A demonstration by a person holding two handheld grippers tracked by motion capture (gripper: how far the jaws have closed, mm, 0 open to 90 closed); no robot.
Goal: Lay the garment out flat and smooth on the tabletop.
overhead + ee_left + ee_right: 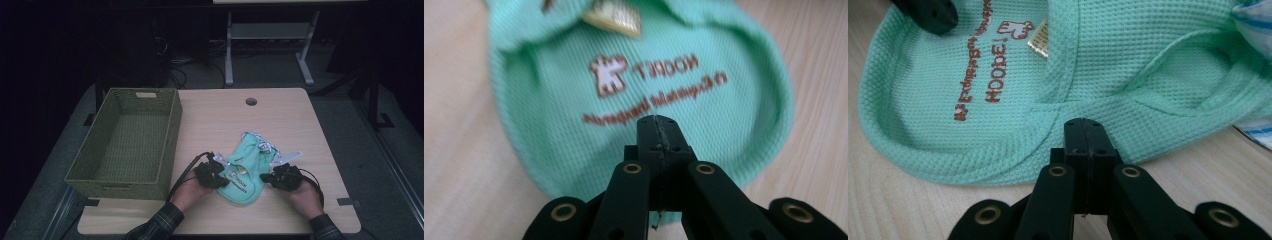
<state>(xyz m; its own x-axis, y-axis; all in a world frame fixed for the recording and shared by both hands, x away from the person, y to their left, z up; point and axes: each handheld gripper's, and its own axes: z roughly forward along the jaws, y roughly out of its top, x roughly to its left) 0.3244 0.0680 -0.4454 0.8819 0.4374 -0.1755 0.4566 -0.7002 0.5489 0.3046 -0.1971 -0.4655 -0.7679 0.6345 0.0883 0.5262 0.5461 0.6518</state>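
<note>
A pale wooden table (280,120) in a dark room carries a green woven basket (125,142) at the left of the high view and a mint-green waffle-knit garment (245,172), perhaps a small pet top, at lower centre. The left gripper (659,127) sits over the garment's printed hem with jaws pressed together, whether pinching cloth is unclear. The right gripper (1084,131) is closed at its other edge.

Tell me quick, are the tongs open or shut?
Left tongs: shut, over the green garment; a grip cannot be told.
Right tongs: shut, at its edge.
</note>
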